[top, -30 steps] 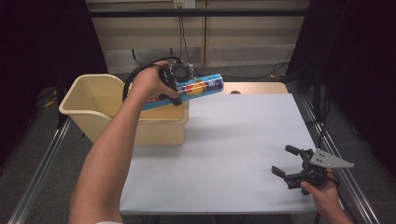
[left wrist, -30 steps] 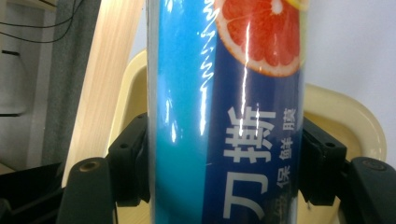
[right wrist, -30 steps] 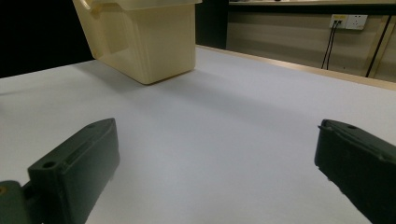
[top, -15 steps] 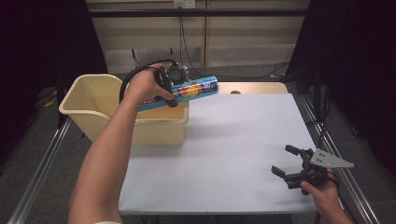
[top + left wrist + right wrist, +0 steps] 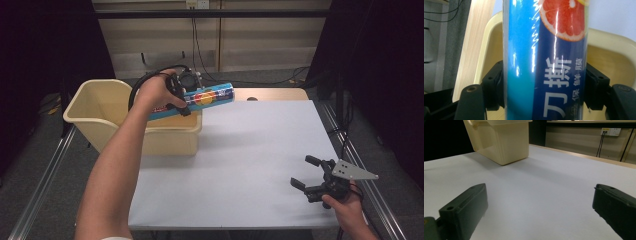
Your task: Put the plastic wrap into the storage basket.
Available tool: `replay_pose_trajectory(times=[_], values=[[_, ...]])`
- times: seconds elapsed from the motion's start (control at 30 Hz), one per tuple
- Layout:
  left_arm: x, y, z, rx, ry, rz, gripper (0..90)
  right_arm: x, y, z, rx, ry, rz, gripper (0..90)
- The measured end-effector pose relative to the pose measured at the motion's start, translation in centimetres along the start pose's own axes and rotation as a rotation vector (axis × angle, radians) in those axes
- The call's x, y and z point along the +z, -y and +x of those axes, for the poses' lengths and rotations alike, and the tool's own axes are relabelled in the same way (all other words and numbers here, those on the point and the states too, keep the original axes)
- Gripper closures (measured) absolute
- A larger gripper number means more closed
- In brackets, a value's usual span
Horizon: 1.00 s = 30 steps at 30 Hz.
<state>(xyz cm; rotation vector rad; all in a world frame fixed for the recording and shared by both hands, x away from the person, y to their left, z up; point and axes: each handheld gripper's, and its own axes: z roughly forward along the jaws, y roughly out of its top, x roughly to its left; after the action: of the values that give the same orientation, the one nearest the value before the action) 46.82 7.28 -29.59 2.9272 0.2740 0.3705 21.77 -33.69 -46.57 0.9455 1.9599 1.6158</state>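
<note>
both jaws of the left gripper [image 5: 186,95] stay clamped on the blue tube [image 5: 200,98], which has drifted slightly leftward over the yellow bin [image 5: 100,117], likely nearing a drop, while the right gripper [image 5: 309,175] rests spread and empty.

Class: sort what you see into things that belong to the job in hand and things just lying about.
In the job: left gripper, blue tube, cream bin.
Lying about: right gripper with open jaws, wall socket, cables.
</note>
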Motion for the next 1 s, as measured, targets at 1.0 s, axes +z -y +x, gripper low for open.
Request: replay_pose_trajectory(times=[1.0], values=[[1.3,0.8,0.4,-0.07,0.043,0.006,31.8,0.1,0.0,0.0,-0.002,-0.002,0.006,0.0]])
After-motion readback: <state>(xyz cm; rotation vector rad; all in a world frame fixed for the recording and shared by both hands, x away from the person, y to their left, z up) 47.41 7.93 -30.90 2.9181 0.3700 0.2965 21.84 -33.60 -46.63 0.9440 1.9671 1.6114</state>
